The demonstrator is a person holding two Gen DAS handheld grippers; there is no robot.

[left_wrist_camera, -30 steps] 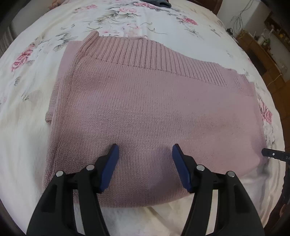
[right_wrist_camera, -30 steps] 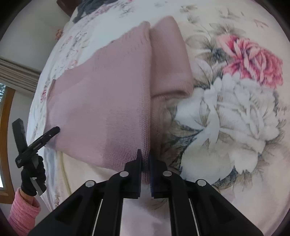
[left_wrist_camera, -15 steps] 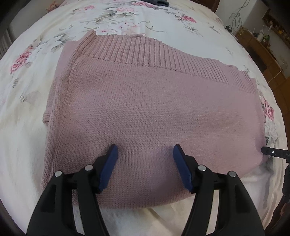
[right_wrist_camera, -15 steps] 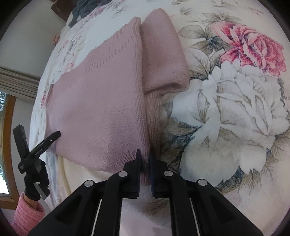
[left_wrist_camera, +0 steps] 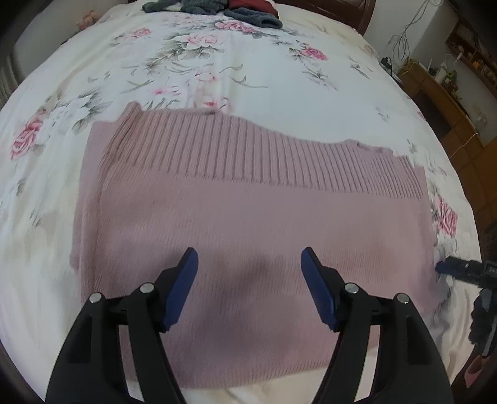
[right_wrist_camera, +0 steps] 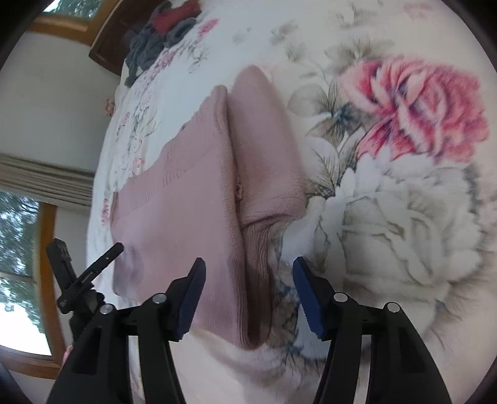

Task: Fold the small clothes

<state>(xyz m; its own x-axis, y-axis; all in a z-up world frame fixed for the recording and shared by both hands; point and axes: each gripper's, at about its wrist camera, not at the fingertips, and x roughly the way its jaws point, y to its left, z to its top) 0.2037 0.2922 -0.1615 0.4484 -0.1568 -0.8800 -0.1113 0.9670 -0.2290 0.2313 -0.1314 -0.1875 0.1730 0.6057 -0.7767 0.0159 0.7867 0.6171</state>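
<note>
A mauve knitted sweater (left_wrist_camera: pixel 248 205) lies folded flat on the flowered bed sheet (left_wrist_camera: pixel 217 68), its ribbed hem on the far side. My left gripper (left_wrist_camera: pixel 249 264) hovers open over the near part of the sweater, nothing between its fingers. In the right wrist view the same sweater (right_wrist_camera: pixel 186 199) shows from its end, with a folded sleeve (right_wrist_camera: pixel 264 149) lying beside the body. My right gripper (right_wrist_camera: pixel 248 273) is open above the sweater's near edge. The right gripper's tip (left_wrist_camera: pixel 456 267) also shows at the sweater's right edge in the left wrist view.
A heap of dark grey and red clothes (left_wrist_camera: pixel 217 9) lies at the far end of the bed, also seen as a clothes pile (right_wrist_camera: pixel 161 34). Wooden furniture (left_wrist_camera: pixel 435 93) with cables stands right of the bed. A window with a wooden frame (right_wrist_camera: pixel 46 248) is on the left.
My right gripper has opened and let go of the sweater's edge. Both grippers have drawn back from the sweater, so more of the bed shows.
</note>
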